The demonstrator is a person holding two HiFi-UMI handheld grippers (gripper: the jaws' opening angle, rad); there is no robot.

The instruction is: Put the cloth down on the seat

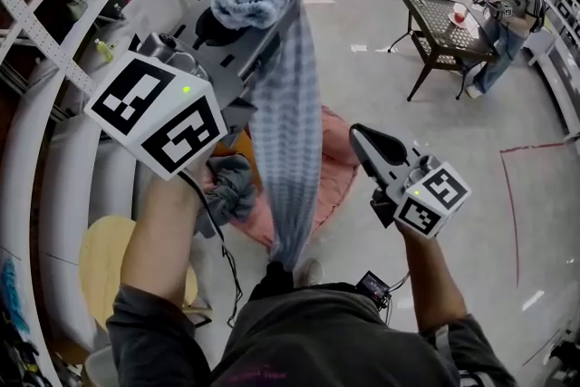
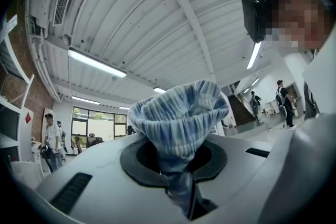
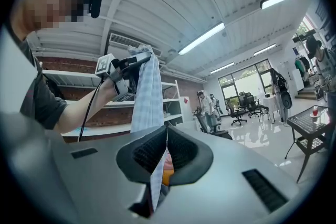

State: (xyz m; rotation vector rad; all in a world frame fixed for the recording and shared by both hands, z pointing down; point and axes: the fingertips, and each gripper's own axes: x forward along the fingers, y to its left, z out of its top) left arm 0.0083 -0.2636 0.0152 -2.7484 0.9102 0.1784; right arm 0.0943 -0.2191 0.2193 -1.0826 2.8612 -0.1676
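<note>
A blue-and-white striped cloth (image 1: 285, 140) hangs from my left gripper (image 1: 237, 24), which is raised high and shut on the cloth's bunched top end (image 2: 178, 118). The free end dangles down over the round pink seat (image 1: 337, 166) to about the person's waist. In the left gripper view the cloth is pinched between the jaws of the left gripper (image 2: 178, 178) and flares out beyond them. My right gripper (image 1: 362, 140) is lower, to the right of the hanging cloth and apart from it. The right gripper (image 3: 167, 131) has its jaw tips together with nothing between them.
A grey crumpled cloth (image 1: 231, 188) lies at the seat's left edge. A round wooden stool (image 1: 100, 267) stands at lower left, beside white shelves (image 1: 54, 23). A dark table (image 1: 444, 23) with a red cup stands at the back right, with a seated person (image 1: 512, 4) beside it.
</note>
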